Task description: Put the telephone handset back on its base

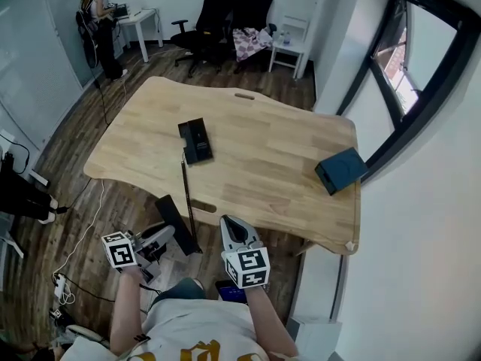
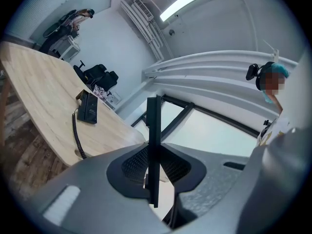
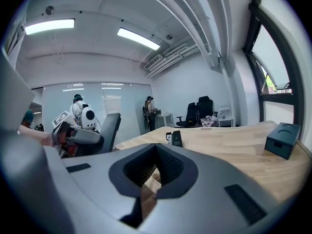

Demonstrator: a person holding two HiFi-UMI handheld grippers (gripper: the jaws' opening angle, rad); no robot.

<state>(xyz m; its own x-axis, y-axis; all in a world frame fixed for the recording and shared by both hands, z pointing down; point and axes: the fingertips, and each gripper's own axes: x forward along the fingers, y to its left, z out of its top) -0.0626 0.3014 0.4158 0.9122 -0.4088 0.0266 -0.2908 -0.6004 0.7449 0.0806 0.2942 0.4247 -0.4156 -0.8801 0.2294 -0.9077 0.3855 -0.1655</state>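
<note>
– Left gripper [image 2: 154, 152]: what is it pinching?
– The telephone handset [image 2: 154, 121]. The jaws press on its two flat faces. It stands upright between them, seen edge-on as a thin dark slab, so neither face shows. Its lower end is hidden behind the jaws.
– And from the head view?
– There the handset is a black bar slanting just ahead of that gripper. It is off the near edge of the table [image 1: 263, 164], over the wooden floor [image 1: 113, 201]. I can't make out where the cord [image 1: 186, 190] joins it.
– Where is the base?
– The base [image 1: 195, 141] lies flat on the table, well ahead of the left gripper and apart from the handset. The coiled cord runs from it back over the table's edge toward the gripper.
– The right gripper?
– The right gripper [image 3: 155, 150] is held just to the right of the left one. Its jaws are pressed together with nothing between them, and it points toward the table. Both forearms reach forward from the person's body, which is cut off at the bottom of the head view.
– Any containers?
– A dark blue box [image 1: 340, 170] sits on the table, ahead of the right gripper and off to its right. What it holds can't be seen.
</note>
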